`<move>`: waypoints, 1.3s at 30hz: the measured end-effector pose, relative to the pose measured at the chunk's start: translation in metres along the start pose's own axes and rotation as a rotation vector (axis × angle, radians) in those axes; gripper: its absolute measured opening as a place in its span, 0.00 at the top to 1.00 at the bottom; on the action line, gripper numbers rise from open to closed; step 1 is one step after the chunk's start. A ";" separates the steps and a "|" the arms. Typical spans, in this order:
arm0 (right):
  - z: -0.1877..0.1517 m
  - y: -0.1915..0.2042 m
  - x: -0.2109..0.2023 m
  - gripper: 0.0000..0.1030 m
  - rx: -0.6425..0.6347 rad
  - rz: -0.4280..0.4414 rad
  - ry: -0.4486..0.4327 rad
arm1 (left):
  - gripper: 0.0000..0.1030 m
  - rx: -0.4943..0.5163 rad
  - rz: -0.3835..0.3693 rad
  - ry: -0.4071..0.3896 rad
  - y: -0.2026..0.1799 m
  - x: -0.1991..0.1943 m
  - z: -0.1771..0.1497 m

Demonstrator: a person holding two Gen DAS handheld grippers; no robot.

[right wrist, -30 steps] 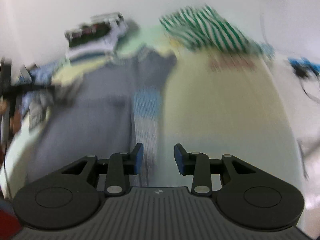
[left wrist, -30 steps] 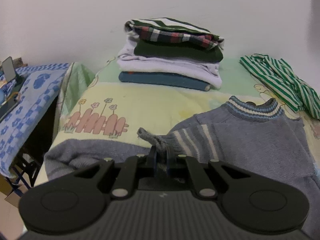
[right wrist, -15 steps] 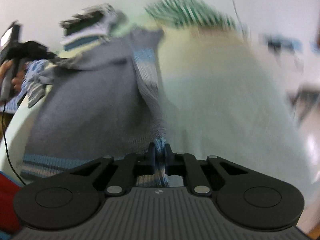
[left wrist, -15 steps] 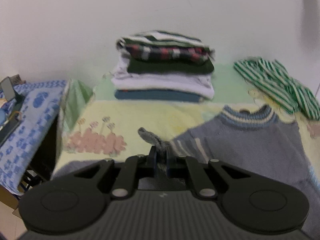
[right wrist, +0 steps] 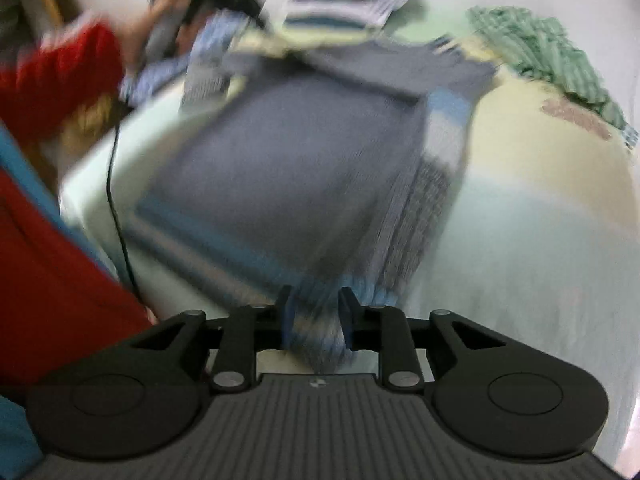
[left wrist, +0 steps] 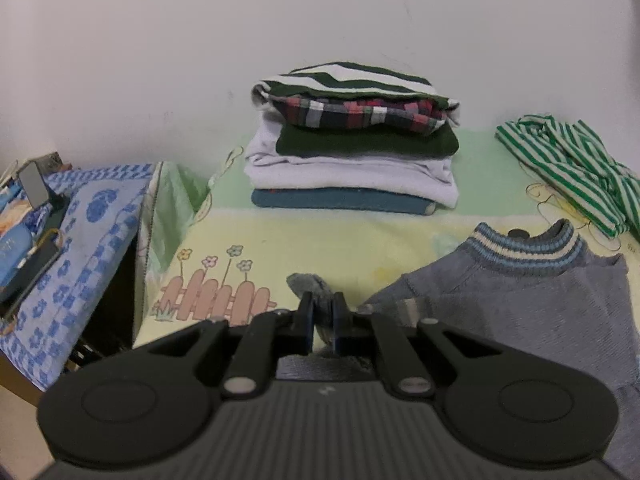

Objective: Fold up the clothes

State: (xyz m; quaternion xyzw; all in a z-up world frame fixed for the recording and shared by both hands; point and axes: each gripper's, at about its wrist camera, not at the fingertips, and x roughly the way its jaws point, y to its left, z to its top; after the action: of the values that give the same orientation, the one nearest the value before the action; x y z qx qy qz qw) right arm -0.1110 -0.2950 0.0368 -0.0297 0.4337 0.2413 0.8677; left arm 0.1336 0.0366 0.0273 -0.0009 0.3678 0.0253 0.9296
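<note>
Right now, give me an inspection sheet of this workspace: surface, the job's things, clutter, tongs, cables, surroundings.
Surface: bed sheet, yellow and green, with a fence print.
Job's things: grey sweater spread flat; folded stack by the wall; green striped shirt unfolded.
Clutter: phone on a stand on the blue patterned side table.
Tongs: left tongs shut on the sweater's sleeve cuff; right tongs opening, with the sweater's hem between the jaws.
Cables: black cable hanging at the bed edge.
Surroundings: plain white wall; a red sleeve, blurred.
</note>
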 end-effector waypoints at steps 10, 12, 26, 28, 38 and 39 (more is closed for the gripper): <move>0.051 -0.014 0.088 0.70 -0.002 -0.324 -0.128 | 0.95 0.075 -0.031 -0.055 -0.025 -0.019 0.007; 0.052 -0.024 0.096 0.89 0.029 -0.344 -0.094 | 0.95 0.074 -0.036 -0.058 -0.026 -0.020 0.007; 0.047 -0.029 0.085 0.88 0.145 -0.448 -0.106 | 0.94 0.033 -0.057 -0.042 -0.010 -0.010 0.001; 0.052 -0.019 0.067 0.87 0.132 -0.430 -0.195 | 0.93 0.018 -0.064 -0.037 -0.005 -0.009 0.001; 0.078 -0.016 0.123 1.00 0.155 -0.418 -0.126 | 0.91 0.066 -0.066 -0.059 -0.013 -0.006 0.003; 0.077 -0.023 0.125 1.00 0.168 -0.446 -0.121 | 0.91 0.064 -0.065 -0.061 -0.012 -0.006 0.003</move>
State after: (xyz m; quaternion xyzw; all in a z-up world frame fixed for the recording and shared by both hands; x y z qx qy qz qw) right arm 0.0192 -0.2465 -0.0146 -0.0379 0.3821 0.0079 0.9233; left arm 0.1316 0.0245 0.0332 0.0180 0.3394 -0.0165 0.9403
